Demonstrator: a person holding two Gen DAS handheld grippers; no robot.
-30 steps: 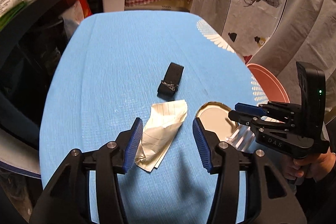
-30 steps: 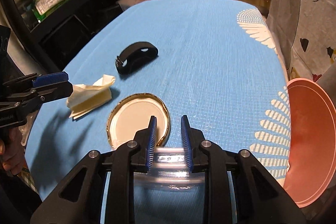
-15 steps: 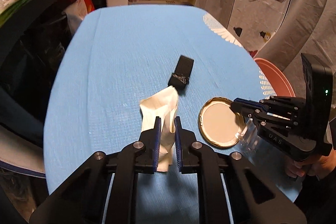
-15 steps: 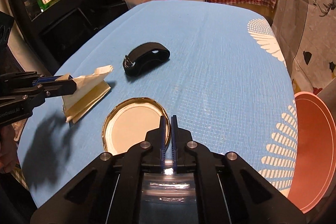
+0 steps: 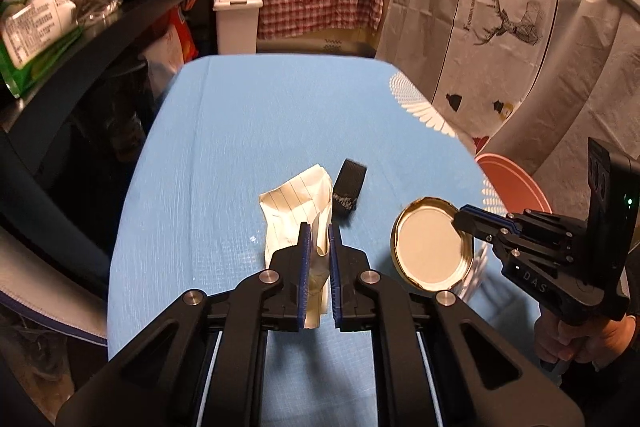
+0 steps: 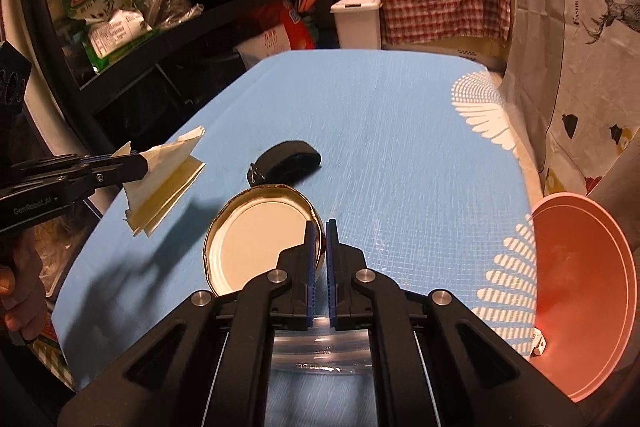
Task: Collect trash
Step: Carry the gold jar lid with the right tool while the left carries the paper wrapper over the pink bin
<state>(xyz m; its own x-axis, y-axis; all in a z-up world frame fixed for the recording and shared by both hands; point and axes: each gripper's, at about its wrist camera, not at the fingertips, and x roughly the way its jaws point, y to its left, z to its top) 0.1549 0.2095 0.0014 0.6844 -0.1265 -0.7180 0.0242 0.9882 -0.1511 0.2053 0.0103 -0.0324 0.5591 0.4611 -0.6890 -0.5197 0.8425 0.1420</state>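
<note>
My left gripper (image 5: 318, 231) is shut on a folded piece of lined paper (image 5: 294, 205) and holds it above the blue table; the right wrist view shows it lifted (image 6: 166, 175) with its shadow below. My right gripper (image 6: 318, 227) is shut on a clear plastic wrapper (image 6: 320, 347) that hangs under the fingers, just over a gold jar lid (image 6: 256, 239). The lid (image 5: 430, 241) lies on the cloth. In the left wrist view the right gripper (image 5: 464, 221) reaches over the lid's edge.
A black strap (image 6: 288, 161) lies beyond the lid; it also shows in the left wrist view (image 5: 348, 187). A pink basin (image 6: 584, 259) sits off the table's right edge. A white bin (image 5: 236, 23) stands past the far end. Dark cluttered shelves (image 6: 160, 7) run along the left.
My left gripper closed on the paper and lifted it off the table. My right gripper closed on the clear wrapper and rose a little.
</note>
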